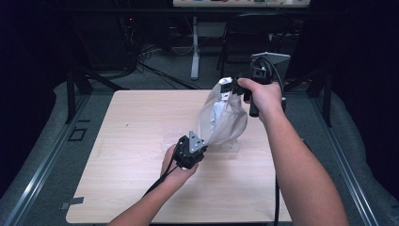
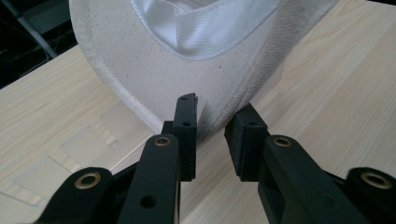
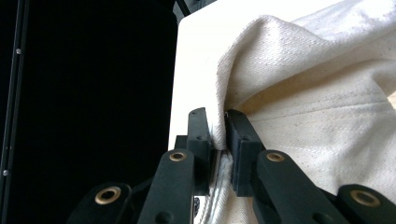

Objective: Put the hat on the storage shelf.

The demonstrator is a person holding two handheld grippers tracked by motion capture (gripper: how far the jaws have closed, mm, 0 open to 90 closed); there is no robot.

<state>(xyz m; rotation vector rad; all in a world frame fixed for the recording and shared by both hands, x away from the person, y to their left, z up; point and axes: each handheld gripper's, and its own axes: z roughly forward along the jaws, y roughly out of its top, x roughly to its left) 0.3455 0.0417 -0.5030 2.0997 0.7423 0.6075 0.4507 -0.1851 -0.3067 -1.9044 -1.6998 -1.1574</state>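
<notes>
Here, from the high view, a cream canvas bag (image 1: 225,120) with a shiny white lining hangs above the light wooden table (image 1: 127,141), its upper end raised toward the far right part of the tabletop and its lower end dipping toward the table's middle. The right gripper (image 1: 234,88), held in the person's right hand (image 1: 263,96), grips the bag's top edge. The left gripper (image 1: 203,146), held in the left hand (image 1: 175,167), sits at the bag's lowest point, just above the table's middle. A flat clear plastic sheet (image 1: 226,147) lies on the table under the bag. A black cable (image 1: 155,186) trails from the left gripper back along the forearm.

In the left gripper view, the left gripper (image 2: 212,128) has its jaws a narrow way apart, with the bag's (image 2: 154,65) rounded bottom corner dropping into the gap between them; the left jaw touches the cloth, while I cannot tell whether the right one does. The white lining (image 2: 201,23) shows through the bag's opening above. Clear plastic pieces (image 2: 84,144) lie flat on the table (image 2: 336,107) to the left of the jaws.

In the right gripper view, the right gripper (image 3: 220,128) has its jaws closed tight on a fold of the bag's (image 3: 317,107) hem, the cloth bunching upward from the pinch. The table (image 3: 196,46) edge shows pale behind it.
</notes>
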